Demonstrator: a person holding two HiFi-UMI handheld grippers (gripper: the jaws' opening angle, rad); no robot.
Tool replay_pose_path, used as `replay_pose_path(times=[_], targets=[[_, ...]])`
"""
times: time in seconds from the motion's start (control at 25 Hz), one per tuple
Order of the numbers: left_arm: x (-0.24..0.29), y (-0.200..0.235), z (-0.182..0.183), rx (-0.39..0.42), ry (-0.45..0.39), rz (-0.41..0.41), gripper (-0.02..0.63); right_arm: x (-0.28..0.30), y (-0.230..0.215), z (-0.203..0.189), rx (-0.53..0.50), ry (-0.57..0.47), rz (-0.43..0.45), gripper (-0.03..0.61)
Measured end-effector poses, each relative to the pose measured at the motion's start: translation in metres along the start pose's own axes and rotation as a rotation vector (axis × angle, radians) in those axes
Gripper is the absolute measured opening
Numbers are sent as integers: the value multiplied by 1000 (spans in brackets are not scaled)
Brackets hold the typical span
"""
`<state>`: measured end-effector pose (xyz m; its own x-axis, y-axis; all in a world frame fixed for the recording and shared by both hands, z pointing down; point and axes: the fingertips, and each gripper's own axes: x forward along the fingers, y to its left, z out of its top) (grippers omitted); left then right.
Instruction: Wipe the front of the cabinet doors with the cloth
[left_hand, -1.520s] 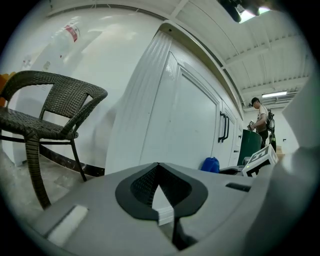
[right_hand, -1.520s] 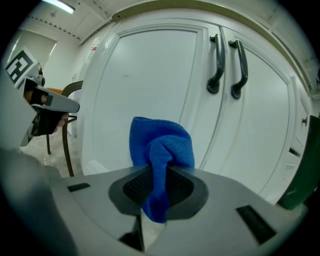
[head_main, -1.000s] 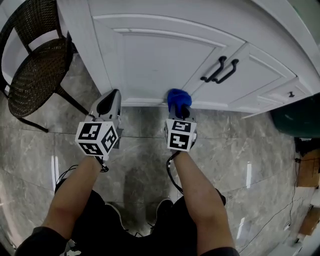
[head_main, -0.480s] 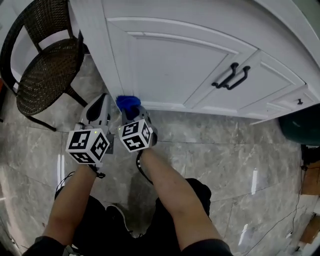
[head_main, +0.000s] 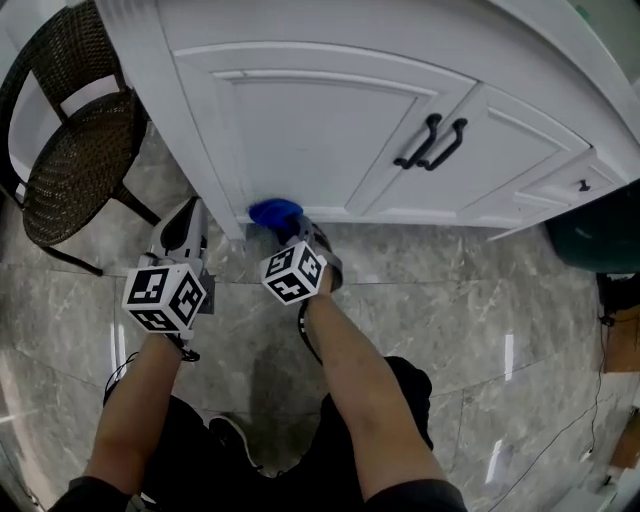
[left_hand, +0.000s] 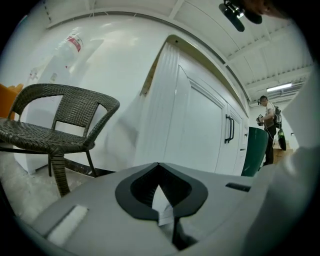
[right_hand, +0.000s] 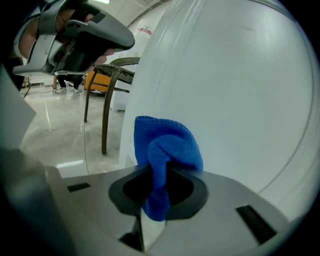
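Observation:
A blue cloth (head_main: 274, 213) presses against the lower left corner of the left white cabinet door (head_main: 320, 120), just above the floor. My right gripper (head_main: 290, 229) is shut on it. In the right gripper view the cloth (right_hand: 167, 150) bunches out of the jaws against the white door (right_hand: 240, 100). My left gripper (head_main: 185, 214) hovers low beside the cabinet's left corner, jaws together with nothing held; in its own view the left gripper (left_hand: 160, 200) points along the door fronts (left_hand: 200, 130). Two black handles (head_main: 432, 141) sit where the doors meet.
A dark wicker chair (head_main: 70, 150) stands left of the cabinet, close to my left gripper. A dark green bin (head_main: 600, 235) stands at the right. A person (left_hand: 267, 120) stands far off past the cabinet. The floor (head_main: 450, 300) is glossy grey marble tile.
My right gripper carried the cloth leftward along the bottom of the left door, from near the door gap to its lower left corner. The left gripper stayed beside the cabinet corner.

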<state>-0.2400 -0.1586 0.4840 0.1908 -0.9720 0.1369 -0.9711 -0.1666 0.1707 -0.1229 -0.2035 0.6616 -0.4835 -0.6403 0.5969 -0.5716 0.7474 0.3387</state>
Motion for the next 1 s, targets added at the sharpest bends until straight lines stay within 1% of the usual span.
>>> replay_pose_path(times=[0.12,0.2,0.24,0.28,0.36,0.48,0.52,0.56,0.6,0.64,0.72,0.8,0.88,0.96,1.0], targets=[[8,-19,-10,26,21,-46,-2,-15,-38,-41,8,90,-69,52],[13,-25,-15,24,30,-60,-2,-27,-67,-69,57,157,-126,52],[16,-28,-15,20,30,-66,-2,-34,-83,-82,99,187,-161,52],[18,-32,-15,17,28,-73,-2,-43,-99,-95,154,211,-200,52],[19,-39,-13,13,21,-89,-2,-62,-130,-117,298,238,-289,52],[19,-45,-12,5,15,-110,-2,-95,-169,-140,542,218,-428,52],[19,-45,-13,2,15,-115,-2,-107,-178,-143,601,207,-467,52],[20,-45,-14,-3,15,-118,-2,-120,-187,-141,639,195,-504,52],[20,-44,-14,-11,14,-118,-2,-133,-195,-136,649,178,-540,52],[21,-43,-14,-21,11,-118,-2,-147,-205,-128,634,157,-576,52],[21,-41,-10,-37,0,-120,-2,-177,-228,-104,576,83,-651,52],[20,-45,-7,-45,-12,-133,-2,-216,-253,-73,558,-41,-733,52],[19,-55,-4,-54,-23,-161,-2,-261,-277,-45,567,-175,-813,52],[18,-67,-2,-39,-34,-195,-2,-298,-297,-15,563,-294,-864,52],[18,-72,-1,-19,-36,-207,-2,-312,-304,2,547,-342,-872,51]])
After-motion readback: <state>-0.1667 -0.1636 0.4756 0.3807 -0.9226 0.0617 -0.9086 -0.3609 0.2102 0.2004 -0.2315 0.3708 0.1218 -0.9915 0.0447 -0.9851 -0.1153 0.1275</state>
